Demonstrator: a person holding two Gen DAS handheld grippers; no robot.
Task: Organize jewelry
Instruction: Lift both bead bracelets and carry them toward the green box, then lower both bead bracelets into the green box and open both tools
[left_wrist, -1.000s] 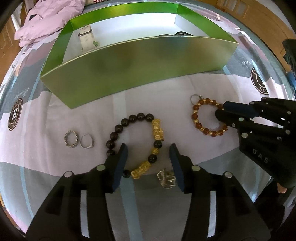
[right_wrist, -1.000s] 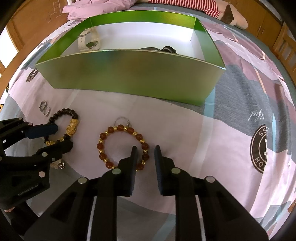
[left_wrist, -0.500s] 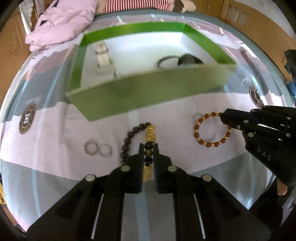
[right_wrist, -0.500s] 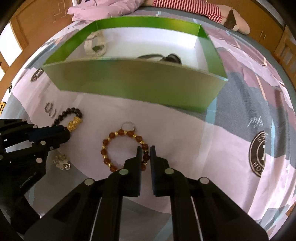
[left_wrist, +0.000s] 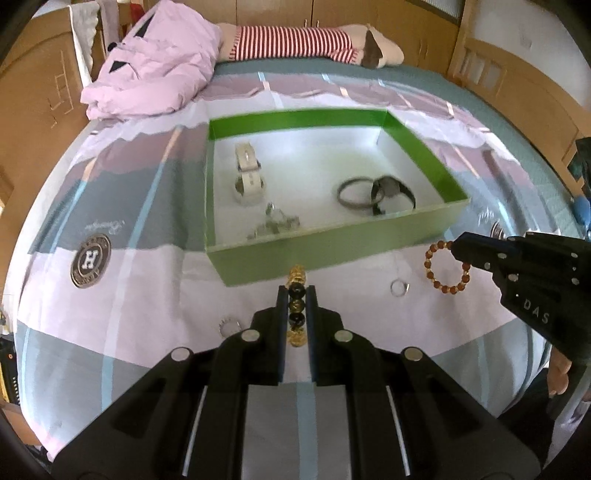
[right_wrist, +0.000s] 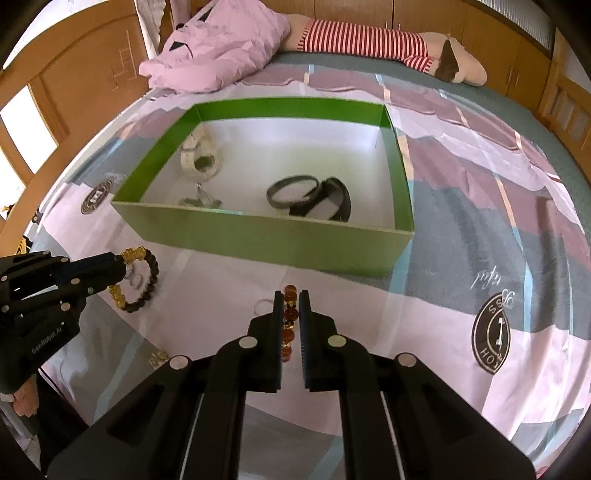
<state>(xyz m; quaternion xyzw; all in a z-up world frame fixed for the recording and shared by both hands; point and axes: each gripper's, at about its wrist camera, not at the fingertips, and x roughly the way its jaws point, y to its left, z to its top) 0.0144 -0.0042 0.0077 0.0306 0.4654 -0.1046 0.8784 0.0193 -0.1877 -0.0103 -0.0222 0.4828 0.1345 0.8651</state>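
Patchwork bedspread (left_wrist: 155, 288) on a wood-panelled room's bed bears a green box (left_wrist: 332, 254).

I saw a bed (left_wrist: 122, 280) spread with a patchwork sheet. On it lay an open green box (left_wrist: 332, 254), a crumpled pink garment (left_wrist: 155, 70), a striped plush toy (left_wrist: 295, 42), and two loose rings (left_wrist: 399, 288) near the box.
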